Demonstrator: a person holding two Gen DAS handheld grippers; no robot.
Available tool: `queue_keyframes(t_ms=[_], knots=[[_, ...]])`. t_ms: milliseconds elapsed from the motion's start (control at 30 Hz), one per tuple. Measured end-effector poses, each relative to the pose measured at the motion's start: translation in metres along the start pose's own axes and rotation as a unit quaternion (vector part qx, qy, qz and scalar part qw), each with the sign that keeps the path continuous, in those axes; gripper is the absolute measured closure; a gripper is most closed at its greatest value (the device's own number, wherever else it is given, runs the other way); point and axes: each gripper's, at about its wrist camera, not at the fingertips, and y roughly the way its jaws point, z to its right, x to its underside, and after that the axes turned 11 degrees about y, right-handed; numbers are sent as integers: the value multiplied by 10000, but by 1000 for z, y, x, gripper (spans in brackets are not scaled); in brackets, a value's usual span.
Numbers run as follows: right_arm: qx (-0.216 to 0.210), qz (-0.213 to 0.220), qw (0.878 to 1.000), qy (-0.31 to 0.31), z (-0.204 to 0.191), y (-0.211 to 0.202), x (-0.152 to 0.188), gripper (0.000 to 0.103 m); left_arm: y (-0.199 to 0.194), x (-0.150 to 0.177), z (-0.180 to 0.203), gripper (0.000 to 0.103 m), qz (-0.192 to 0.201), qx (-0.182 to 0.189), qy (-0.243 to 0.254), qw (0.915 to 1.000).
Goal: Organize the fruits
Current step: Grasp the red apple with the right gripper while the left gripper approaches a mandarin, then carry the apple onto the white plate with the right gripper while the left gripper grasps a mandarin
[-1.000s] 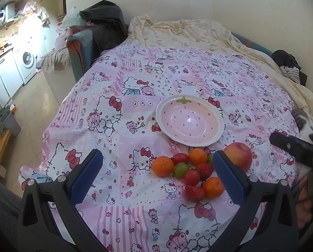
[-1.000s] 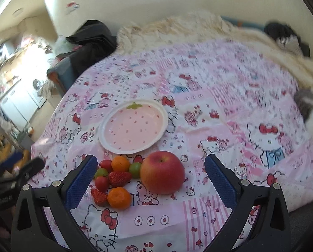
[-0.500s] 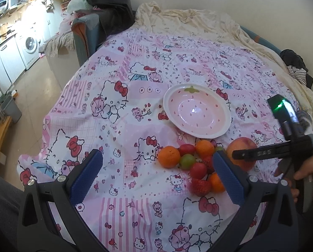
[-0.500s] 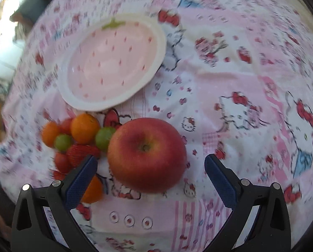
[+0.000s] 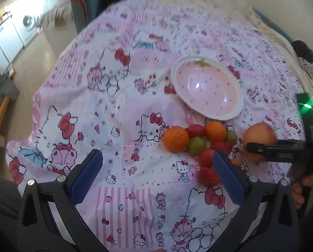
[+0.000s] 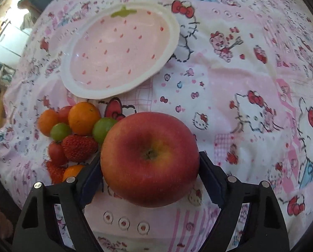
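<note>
A red apple [image 6: 150, 159] lies on the pink Hello Kitty cloth, and my right gripper [image 6: 150, 174] is closed around it, one blue pad on each side. The apple also shows in the left wrist view [image 5: 259, 135] with the right gripper's finger across it. Left of the apple lies a cluster of oranges [image 6: 83, 118], green grapes [image 6: 60, 131], strawberries [image 6: 79, 148] and small red fruits. The pink strawberry-pattern plate [image 6: 122, 88] lies beyond, with nothing in it. My left gripper [image 5: 156, 172] is open above the cloth, near the cluster [image 5: 176, 139].
The cloth covers a bed or table that drops off at the left, where a kitchen floor and a washing machine [image 5: 28, 23] show. Dark clothes lie at the far right [image 5: 305, 61]. A hand [image 5: 303, 187] holds the right gripper.
My right gripper has come down over the apple and closed onto its sides. My left gripper has moved closer to the cloth and the fruit cluster.
</note>
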Motion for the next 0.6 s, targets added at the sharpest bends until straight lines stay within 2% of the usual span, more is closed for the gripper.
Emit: queue_keyframes(t_ms=[133, 267, 333, 433, 600], knots=[[-386, 343, 9979, 380, 19, -27, -2, 16, 21, -13, -8, 3, -463, 254, -271, 9982], [-599, 592, 9947, 587, 32, -47, -10, 16, 48, -30, -10, 30, -917, 670, -595, 9917], [-673, 657, 9935, 638, 33, -48, -11, 16, 58, -36, -11, 39, -1053, 750, -702, 9891], [-756, 687, 9924, 681, 31, -51, -15, 16, 74, -47, -8, 40, -1266, 803, -763, 9858], [-832, 725, 9915, 683, 29, -52, -17, 16, 96, -50, 5, 40, -1684, 613, -546, 9823]])
